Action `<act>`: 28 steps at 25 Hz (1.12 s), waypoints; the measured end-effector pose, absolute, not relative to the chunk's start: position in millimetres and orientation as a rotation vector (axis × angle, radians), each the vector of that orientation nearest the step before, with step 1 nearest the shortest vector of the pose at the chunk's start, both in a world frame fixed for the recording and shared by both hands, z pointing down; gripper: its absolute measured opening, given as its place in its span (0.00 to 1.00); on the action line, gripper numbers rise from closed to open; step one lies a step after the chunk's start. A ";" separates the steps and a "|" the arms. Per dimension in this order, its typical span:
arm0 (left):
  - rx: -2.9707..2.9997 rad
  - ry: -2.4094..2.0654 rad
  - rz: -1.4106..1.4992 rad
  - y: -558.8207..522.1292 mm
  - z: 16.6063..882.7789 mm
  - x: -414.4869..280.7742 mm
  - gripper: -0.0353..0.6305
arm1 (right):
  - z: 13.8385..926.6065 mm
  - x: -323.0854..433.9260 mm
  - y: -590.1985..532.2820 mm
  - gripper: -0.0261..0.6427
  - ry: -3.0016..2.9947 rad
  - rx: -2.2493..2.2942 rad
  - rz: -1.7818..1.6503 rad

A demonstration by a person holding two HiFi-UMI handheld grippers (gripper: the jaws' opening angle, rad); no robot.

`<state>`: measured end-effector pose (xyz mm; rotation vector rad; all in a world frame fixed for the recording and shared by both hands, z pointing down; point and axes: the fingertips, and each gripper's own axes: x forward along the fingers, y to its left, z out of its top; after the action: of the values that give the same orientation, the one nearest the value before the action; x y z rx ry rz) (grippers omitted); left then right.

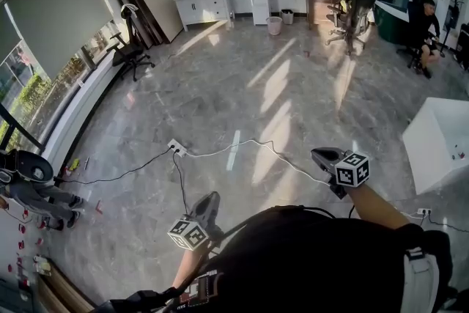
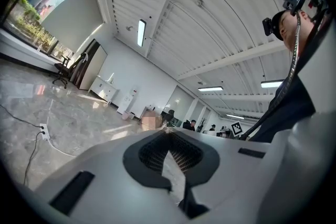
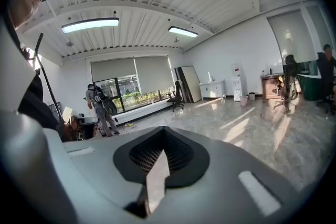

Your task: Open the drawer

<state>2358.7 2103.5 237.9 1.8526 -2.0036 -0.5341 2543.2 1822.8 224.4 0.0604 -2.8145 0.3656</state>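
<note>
Marble floor [image 1: 242, 84] spans the frame. At lower centre, left tool [image 1: 211, 199] and right tool [image 1: 319, 155] are both clenched, jaws together, grasping nothing.

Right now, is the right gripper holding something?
No, the right gripper has its jaws pressed together in the air with nothing between them.
</note>
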 end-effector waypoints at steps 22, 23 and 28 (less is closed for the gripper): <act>1.680 -1.973 -0.601 2205.2 298.7 2244.2 0.04 | 453.8 2602.7 1802.0 0.04 -2.126 0.654 0.601; 1.674 -1.975 -0.597 2202.9 299.6 2240.1 0.04 | 452.4 2603.0 1794.6 0.04 -2.130 0.679 0.610; 1.631 -2.016 -0.543 2179.0 304.1 2214.5 0.04 | 447.4 2565.7 1753.3 0.04 -2.180 0.674 0.620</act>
<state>2214.5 2179.0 304.1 1.6309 -2.0161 -0.5431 2565.7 1753.3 447.4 0.6744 -2.1804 0.6203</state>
